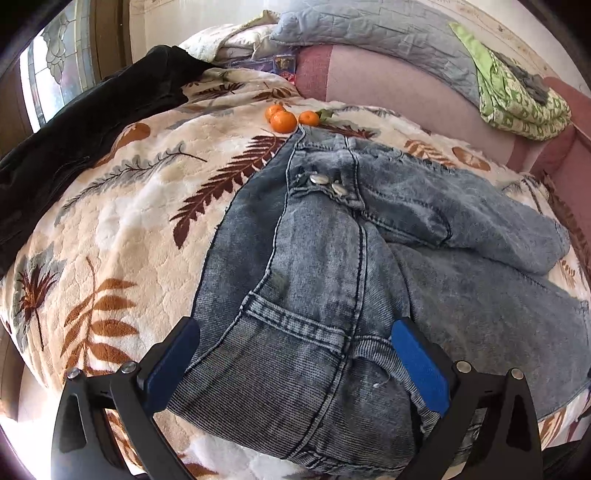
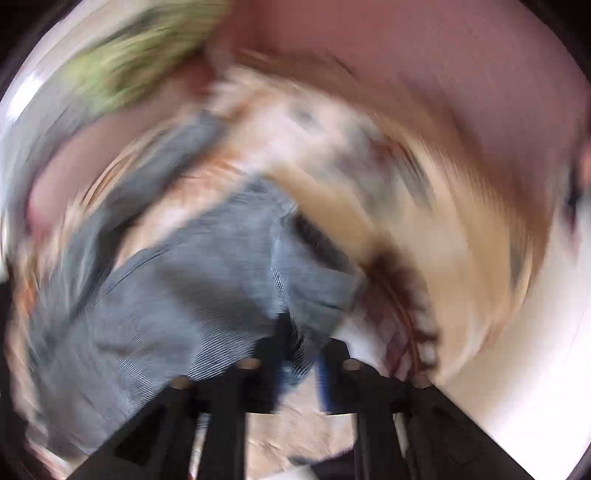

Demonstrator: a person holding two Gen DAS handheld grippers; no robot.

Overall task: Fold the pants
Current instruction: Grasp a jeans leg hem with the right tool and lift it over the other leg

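Blue acid-wash denim pants point(image 1: 332, 258) lie on a leaf-patterned blanket point(image 1: 129, 221), waistband with two metal buttons point(image 1: 327, 183) toward the far side. My left gripper point(image 1: 295, 354) is open, its blue pads point(image 1: 417, 362) spread wide over the denim near the pocket seam, holding nothing. The right wrist view is heavily motion-blurred. There my right gripper point(image 2: 301, 354) has its fingers close together with a fold of the pants point(image 2: 221, 295) between them.
Three small oranges point(image 1: 284, 120) sit on the blanket just beyond the waistband. A black garment point(image 1: 92, 122) lies at the left. A pink sofa back point(image 1: 388, 81) carries a grey quilt point(image 1: 369, 33) and a green patterned cloth point(image 1: 517, 96).
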